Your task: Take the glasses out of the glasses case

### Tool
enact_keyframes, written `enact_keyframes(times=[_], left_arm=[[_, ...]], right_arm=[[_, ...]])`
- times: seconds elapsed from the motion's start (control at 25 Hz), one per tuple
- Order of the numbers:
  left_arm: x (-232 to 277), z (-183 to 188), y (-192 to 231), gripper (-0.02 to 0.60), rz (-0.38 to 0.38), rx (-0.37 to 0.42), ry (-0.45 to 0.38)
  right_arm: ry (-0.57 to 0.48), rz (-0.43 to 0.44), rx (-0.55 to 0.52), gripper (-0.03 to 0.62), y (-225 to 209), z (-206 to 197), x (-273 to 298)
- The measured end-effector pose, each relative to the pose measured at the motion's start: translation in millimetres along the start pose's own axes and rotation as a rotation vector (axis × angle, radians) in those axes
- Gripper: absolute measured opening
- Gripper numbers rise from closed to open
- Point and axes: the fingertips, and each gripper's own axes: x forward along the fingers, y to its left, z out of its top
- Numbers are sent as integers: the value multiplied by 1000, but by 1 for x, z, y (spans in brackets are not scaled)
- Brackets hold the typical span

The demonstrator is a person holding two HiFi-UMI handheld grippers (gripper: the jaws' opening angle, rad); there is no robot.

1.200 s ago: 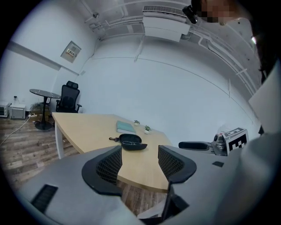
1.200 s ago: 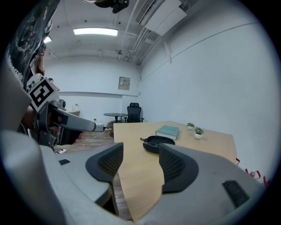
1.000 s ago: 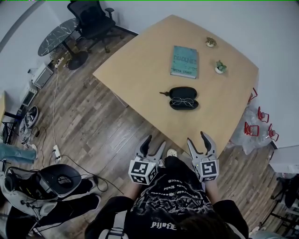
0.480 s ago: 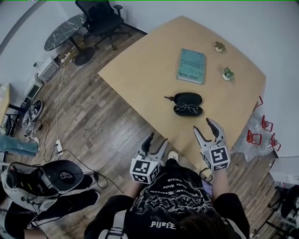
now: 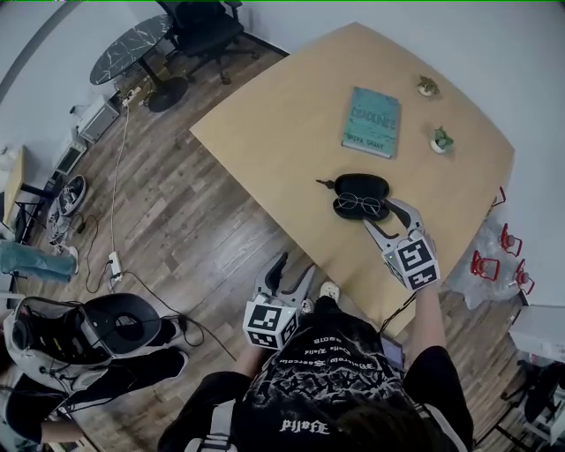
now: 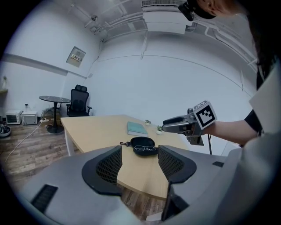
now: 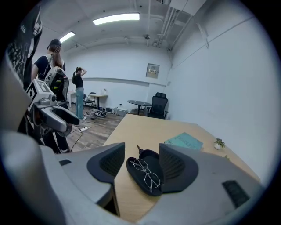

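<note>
A black glasses case [image 5: 360,187] lies open on a pale wooden table [image 5: 282,132]. Wire-rimmed glasses [image 5: 360,205] rest in the half on its 6 o'clock side, and a short pull tab [image 5: 323,184] trails from its 9 o'clock end. The right gripper [image 5: 386,217] reaches in from 4 o'clock, its tips just beside the case. Its jaws, having just eased slightly closer, stand wide apart and hold nothing; whether a tip touches the case cannot be told. In the right gripper view the case and glasses sit framed low between the two jaws. The left gripper [image 5: 294,267] hangs well apart at 7 o'clock from the case, off the table's near edge and above the wood floor [image 5: 177,221], its jaws likewise spread and empty. A teal book [image 5: 371,121] lies at 12 o'clock from the case. Towards the table's far edge a small potted plant [image 5: 428,86] stands at 1 o'clock and a second plant [image 5: 440,139] at 2 o'clock. A black office chair [image 5: 207,22] stands beyond the table at 11 o'clock
</note>
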Motion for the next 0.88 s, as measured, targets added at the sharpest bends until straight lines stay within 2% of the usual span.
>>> enact_keyframes(times=[0.2,0.44,0.56,0.8,0.88], left_arm=[[0,-8,10,264,39,-20,29],[3,-11,26,264,103,-1,66],[7,-8,32,264,137,-10,66],[17,-13,30,264,143,17,112],[17,-17,31,264,156,9,126]], right_arm=[[70,58,-31,245,-15,-20,32],[203,162,-174,245,-24,-52,67],[241,218,-173,245,-26,-65,81],[321,308,-238,245,-22,-97,109],[360,315,-270,244,-22,-107,115]])
